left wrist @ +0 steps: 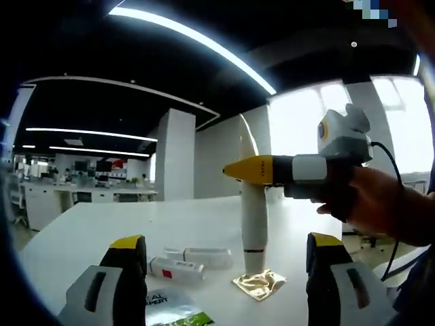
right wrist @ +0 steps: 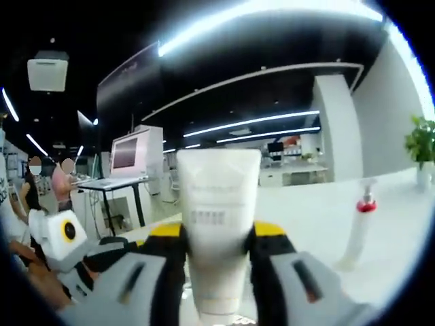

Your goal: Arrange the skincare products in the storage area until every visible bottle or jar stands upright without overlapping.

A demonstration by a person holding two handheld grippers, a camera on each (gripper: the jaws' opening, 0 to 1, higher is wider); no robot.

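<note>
A tall white tube [left wrist: 254, 217] stands upright on its cap on the white table [left wrist: 102, 231], with my right gripper [left wrist: 249, 170] shut on its upper part, held by a person's hand. In the right gripper view the same white tube [right wrist: 217, 224] sits pinched between the yellow-tipped jaws of my right gripper [right wrist: 217, 236]. My left gripper [left wrist: 227, 242] is open, low over the table, its jaws wide apart either side of the tube. Two small white tubes [left wrist: 178, 269] [left wrist: 208, 257] lie flat to the left of it. A gold sachet [left wrist: 258, 284] lies at the tube's foot.
A green and white packet [left wrist: 167, 309] lies near the left jaw. A white pump bottle with a red collar [right wrist: 360, 227] stands upright to the right of the held tube. My left gripper [right wrist: 64, 239] shows at the left. Desks and people stand far behind.
</note>
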